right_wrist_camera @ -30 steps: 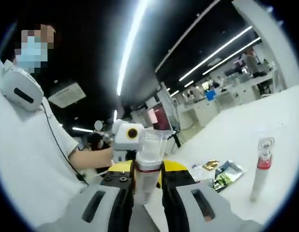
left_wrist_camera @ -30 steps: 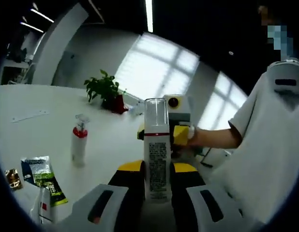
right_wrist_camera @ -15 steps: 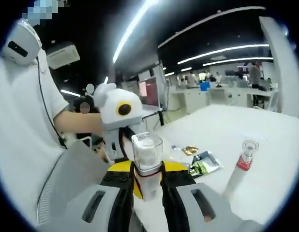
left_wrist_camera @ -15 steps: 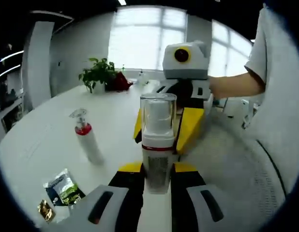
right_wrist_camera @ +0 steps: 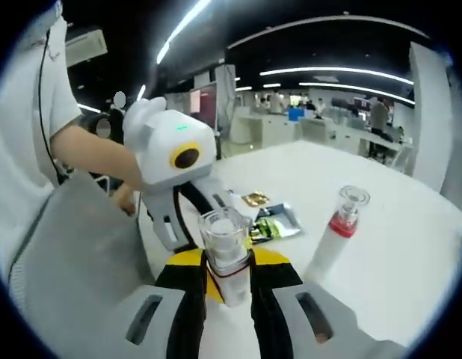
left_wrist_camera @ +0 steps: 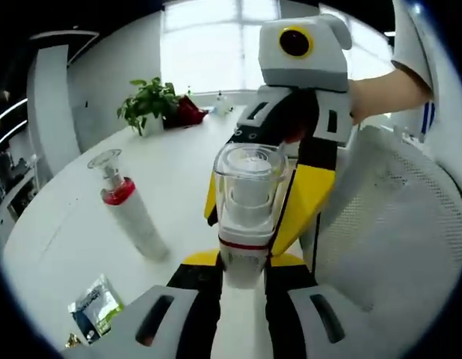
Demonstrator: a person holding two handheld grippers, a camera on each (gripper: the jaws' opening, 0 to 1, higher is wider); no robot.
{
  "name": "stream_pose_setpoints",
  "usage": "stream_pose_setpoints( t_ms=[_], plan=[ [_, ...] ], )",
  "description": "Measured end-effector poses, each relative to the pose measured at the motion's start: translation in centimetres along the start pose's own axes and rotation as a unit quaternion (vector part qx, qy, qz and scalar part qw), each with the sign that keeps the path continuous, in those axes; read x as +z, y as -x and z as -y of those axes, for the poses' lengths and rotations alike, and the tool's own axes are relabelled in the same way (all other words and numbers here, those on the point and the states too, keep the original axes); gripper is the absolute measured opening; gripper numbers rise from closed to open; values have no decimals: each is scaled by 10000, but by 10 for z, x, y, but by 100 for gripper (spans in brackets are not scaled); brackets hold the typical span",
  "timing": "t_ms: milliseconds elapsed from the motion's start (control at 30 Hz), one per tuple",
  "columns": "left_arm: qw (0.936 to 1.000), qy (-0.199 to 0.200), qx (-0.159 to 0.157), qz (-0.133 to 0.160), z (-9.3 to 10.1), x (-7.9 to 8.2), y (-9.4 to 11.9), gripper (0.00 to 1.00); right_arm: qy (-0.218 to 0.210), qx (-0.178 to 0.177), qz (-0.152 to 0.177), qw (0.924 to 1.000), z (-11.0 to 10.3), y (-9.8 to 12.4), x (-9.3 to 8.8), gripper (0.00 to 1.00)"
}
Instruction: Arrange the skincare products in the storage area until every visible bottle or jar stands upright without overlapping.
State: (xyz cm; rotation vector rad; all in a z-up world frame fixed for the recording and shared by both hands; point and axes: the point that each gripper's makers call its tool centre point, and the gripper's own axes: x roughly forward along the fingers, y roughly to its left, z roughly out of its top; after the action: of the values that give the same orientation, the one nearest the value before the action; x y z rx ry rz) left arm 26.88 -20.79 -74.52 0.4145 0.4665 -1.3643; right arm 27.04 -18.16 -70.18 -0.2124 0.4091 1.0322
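Standing upright, the clear-capped pump bottle [left_wrist_camera: 244, 224] sits clamped between both grippers' fingers [left_wrist_camera: 197, 295] — left and right.

Both claws are facing each other, gripping from opposite sides. The left claw [left_wrist_camera: 242, 271] is pressing its black, yellow-tipped jaws inward at the near edge of its own view. The right claw [right_wrist_camera: 228, 278] is doing likewise, and in the left gripper view it is reaching in from the far side, carried by a bare forearm [left_wrist_camera: 380, 88].

White table [left_wrist_camera: 179, 172] bears spray bottle [left_wrist_camera: 130, 217], sachets [left_wrist_camera: 93, 310].
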Motion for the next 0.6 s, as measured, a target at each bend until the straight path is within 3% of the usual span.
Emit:
stream_pose_setpoints(
  t_ms=[33,267,533,600],
  plan=[
    [9999,106,38,-72,-10,-12,-6,24,-36,-21,-19,10000,4,-1,-4,21],
    [9993,262,68,-263,-27,-31,-27,25,-119,-118,-280,9995,25,-16,-28,21],
    [9992,158,3,-363,-33,-39,-42,24,-15,-133,-517,9986,36,-24,-44,21],
    [9992,146,-31,-364,-36,-41,-44,24,-94,-155,-411,9990,40,-25,-44,21]
  ],
)
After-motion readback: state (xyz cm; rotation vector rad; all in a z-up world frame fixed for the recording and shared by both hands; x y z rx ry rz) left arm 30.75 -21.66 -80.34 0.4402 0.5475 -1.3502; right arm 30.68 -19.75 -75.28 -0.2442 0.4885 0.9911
